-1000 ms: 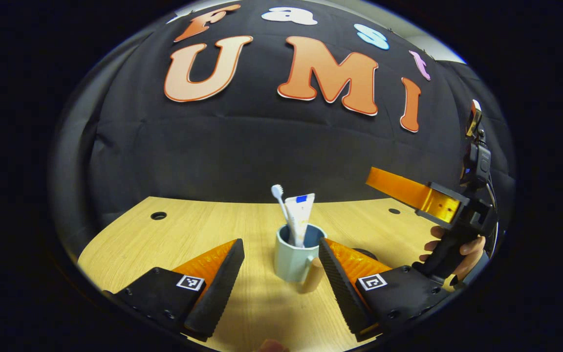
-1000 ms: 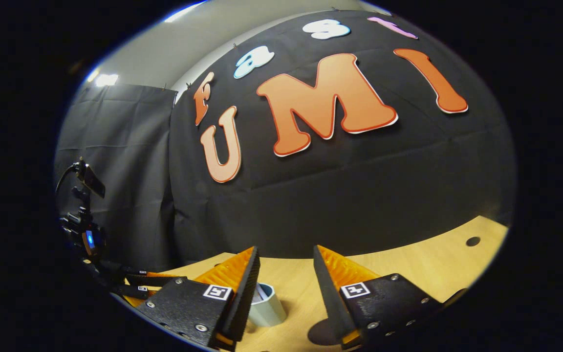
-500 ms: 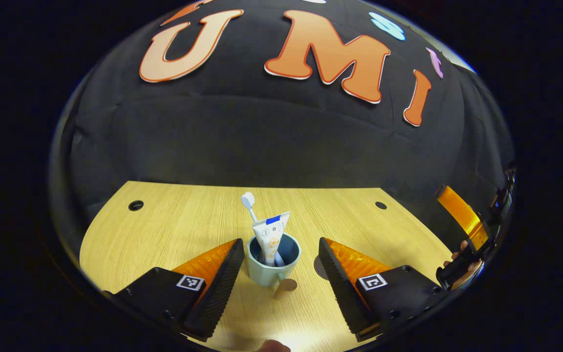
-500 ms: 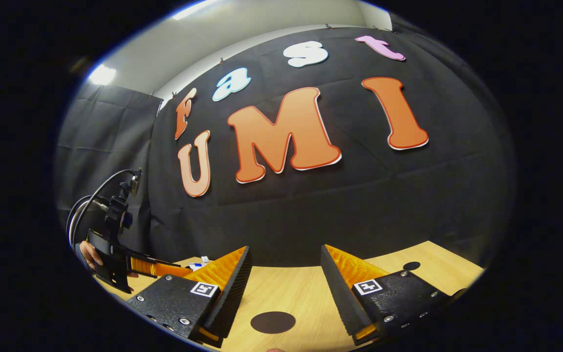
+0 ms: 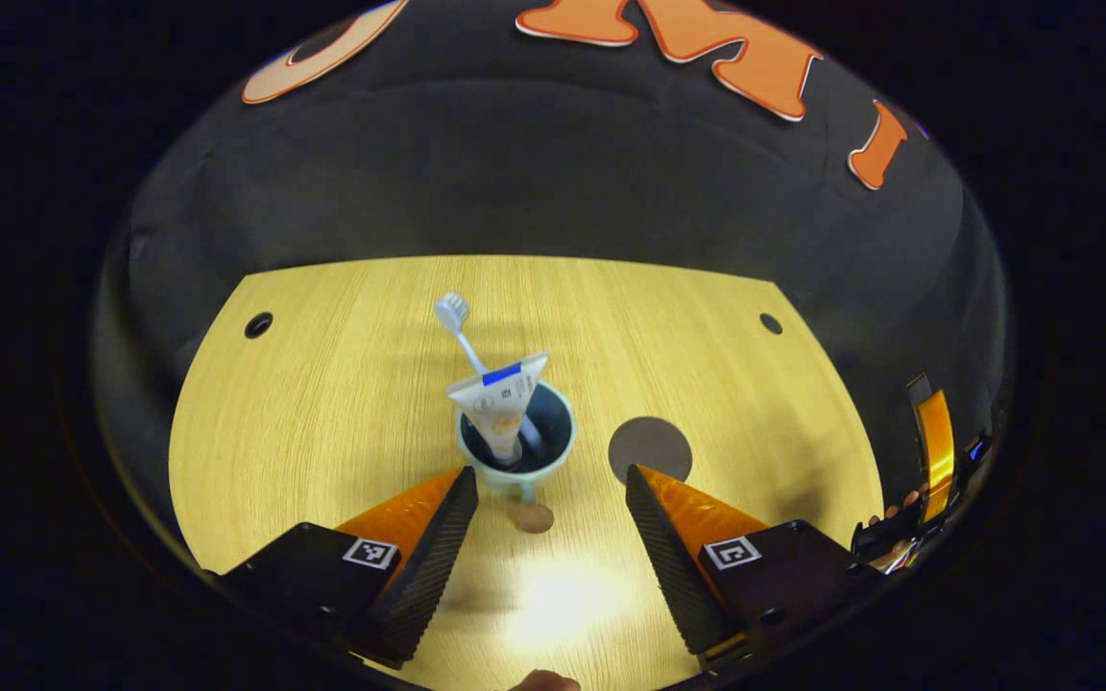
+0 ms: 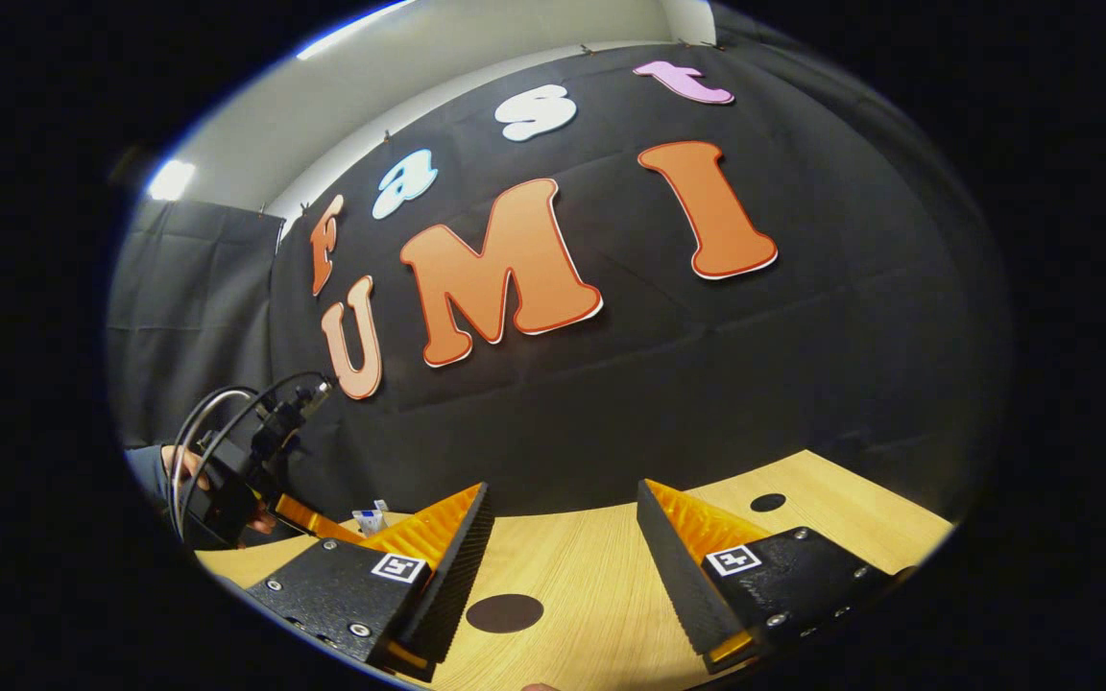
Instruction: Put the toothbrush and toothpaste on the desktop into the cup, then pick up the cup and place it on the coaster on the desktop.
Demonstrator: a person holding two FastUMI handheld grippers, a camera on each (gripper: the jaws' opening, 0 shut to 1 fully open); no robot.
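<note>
A pale blue cup (image 5: 516, 459) stands on the wooden desktop (image 5: 323, 403), seen from above in the left gripper view. A white toothbrush (image 5: 453, 313) and a toothpaste tube (image 5: 501, 404) stand in it, leaning left. The cup's brown handle knob (image 5: 532, 518) points toward me. My left gripper (image 5: 550, 475) is open, above the cup and just short of it, touching nothing. A dark round coaster (image 5: 650, 446) lies right of the cup, by my right finger. My right gripper (image 6: 563, 494) is open and empty above the coaster (image 6: 504, 612). The tube's top (image 6: 371, 520) peeks out at its left.
Round cable holes (image 5: 258, 324) (image 5: 770, 323) sit in the desktop's far corners. The right gripper (image 5: 933, 451) and its hand show at the far right edge. The left gripper (image 6: 246, 480) with cables and a hand shows at the left. Black cloth walls the back.
My left gripper has risen and tipped down, so the cup is now seen from above and the coaster is in sight. The right gripper has drawn back to the right, away from the cup.
</note>
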